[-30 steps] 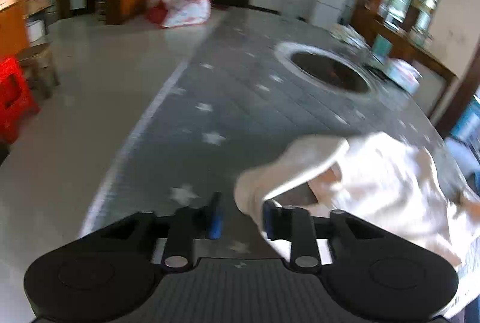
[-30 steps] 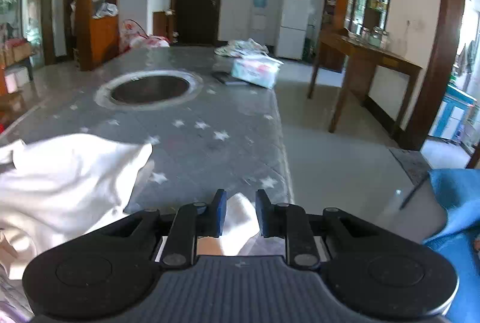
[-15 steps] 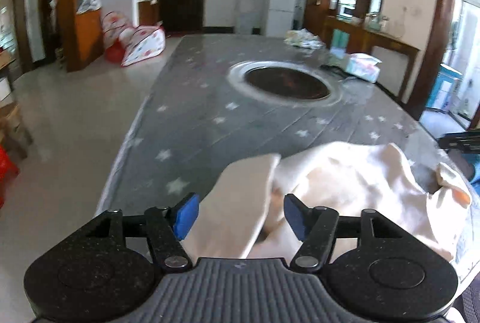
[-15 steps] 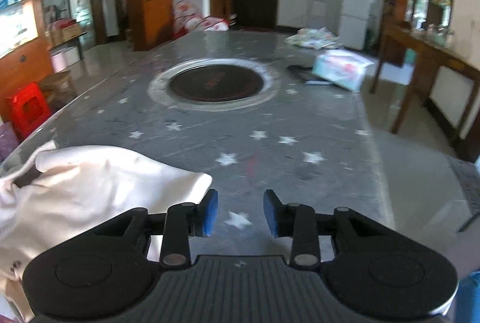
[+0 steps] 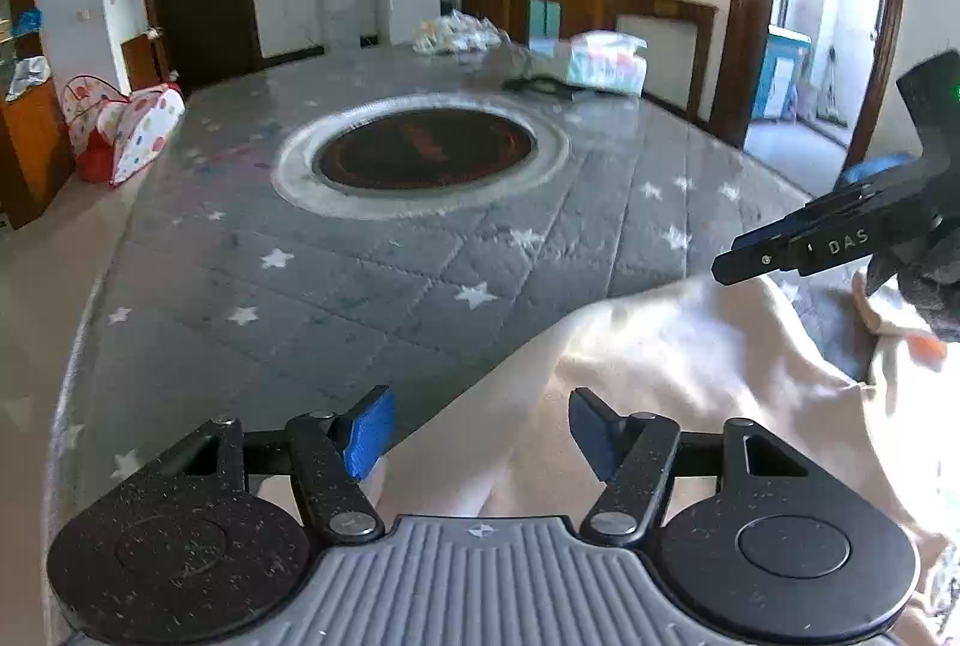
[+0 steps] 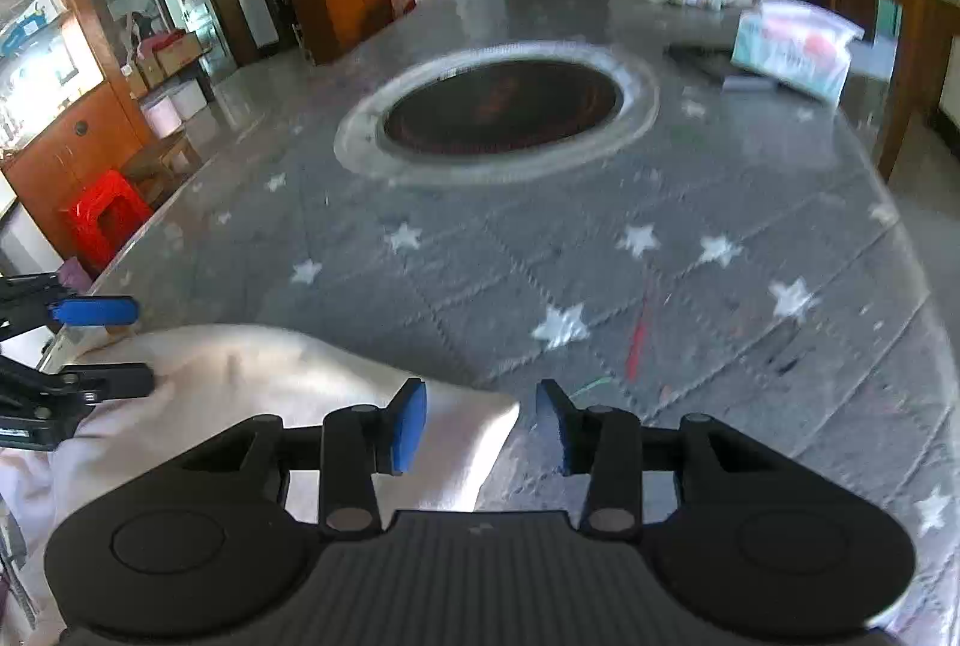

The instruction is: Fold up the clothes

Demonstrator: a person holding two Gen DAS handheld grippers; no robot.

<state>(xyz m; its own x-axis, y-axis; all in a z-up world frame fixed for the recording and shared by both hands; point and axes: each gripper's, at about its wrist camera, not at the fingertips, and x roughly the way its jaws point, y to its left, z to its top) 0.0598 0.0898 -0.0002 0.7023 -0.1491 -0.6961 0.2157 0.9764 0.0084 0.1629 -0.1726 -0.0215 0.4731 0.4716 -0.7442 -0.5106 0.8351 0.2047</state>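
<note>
Star-patterned tabletop [image 5: 360, 286], cream garment [image 5: 690, 376] beneath parted tongs [image 5: 477, 433].

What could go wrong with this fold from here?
Both the left gripper and the right gripper are open, so nothing holds the cream garment; the fold may spring back. The garment lies near the edge of the star-patterned table cover, so it might slide off. The grippers are close together and may collide.

I see a grey quilted table cover [image 5: 372, 286] with white stars carrying everything. A cream garment [image 5: 690, 364] lies on it just ahead of my left claw [image 5: 480, 433]. Well ahead sits a dark round inset [image 5: 426, 147]; farther off, right of it, a plastic-wrapped pack [image 5: 607, 62] and a crumpled bag [image 5: 457, 33].
</note>
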